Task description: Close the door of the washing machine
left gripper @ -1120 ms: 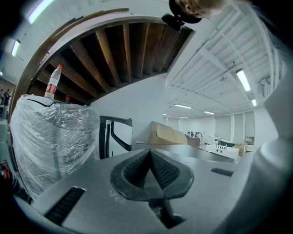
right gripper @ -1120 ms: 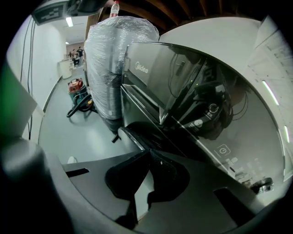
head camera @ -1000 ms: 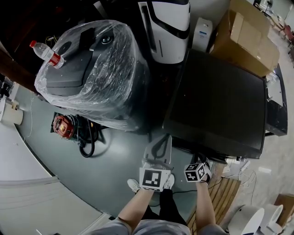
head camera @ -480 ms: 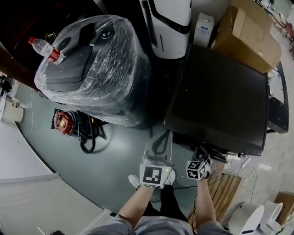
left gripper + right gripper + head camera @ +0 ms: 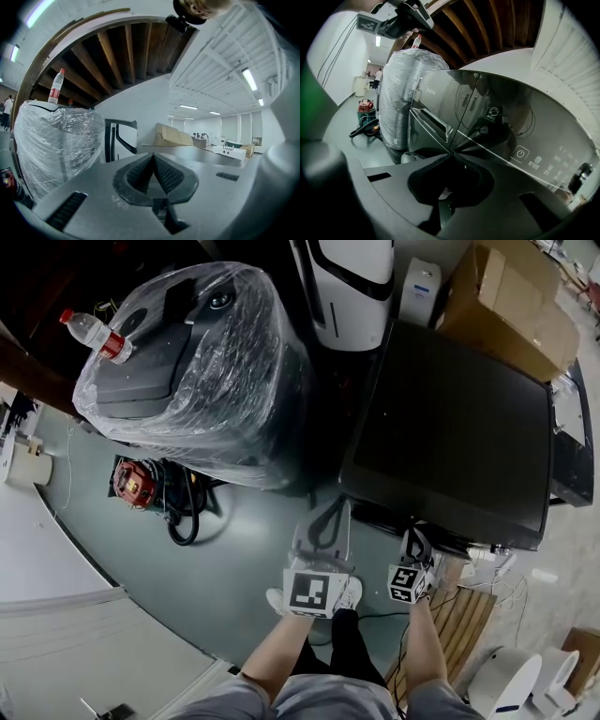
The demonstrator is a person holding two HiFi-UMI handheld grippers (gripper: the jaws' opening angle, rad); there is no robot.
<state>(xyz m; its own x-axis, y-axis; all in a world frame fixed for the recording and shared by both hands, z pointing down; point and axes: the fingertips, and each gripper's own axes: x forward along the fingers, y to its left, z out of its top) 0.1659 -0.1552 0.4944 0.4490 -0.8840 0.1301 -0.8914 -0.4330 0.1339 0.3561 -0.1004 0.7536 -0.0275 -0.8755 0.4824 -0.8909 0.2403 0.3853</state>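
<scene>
The washing machine (image 5: 450, 427) is a black box seen from above at the right of the head view. Its glossy front panel (image 5: 497, 131) fills the right gripper view, with a detergent drawer (image 5: 431, 123), a power button (image 5: 519, 153) and a knob (image 5: 581, 173). The door itself does not show in any view. My right gripper (image 5: 410, 540) is shut and empty, with its tips (image 5: 451, 153) just short of the panel's lower edge. My left gripper (image 5: 328, 526) is also shut and empty. It hangs beside the machine's front left corner, and its jaws (image 5: 153, 155) point over the machine's top.
A plastic-wrapped machine (image 5: 187, 381) with a water bottle (image 5: 98, 337) on top stands to the left. A white and black appliance (image 5: 352, 287) and a cardboard box (image 5: 511, 306) stand behind. A red tool and a hose (image 5: 141, 488) lie on the floor. A wooden pallet (image 5: 459, 634) lies at the lower right.
Both grippers have edged slightly forward toward the machine's front. The right gripper's jaws now reach nearer the front edge. Both stay shut.
</scene>
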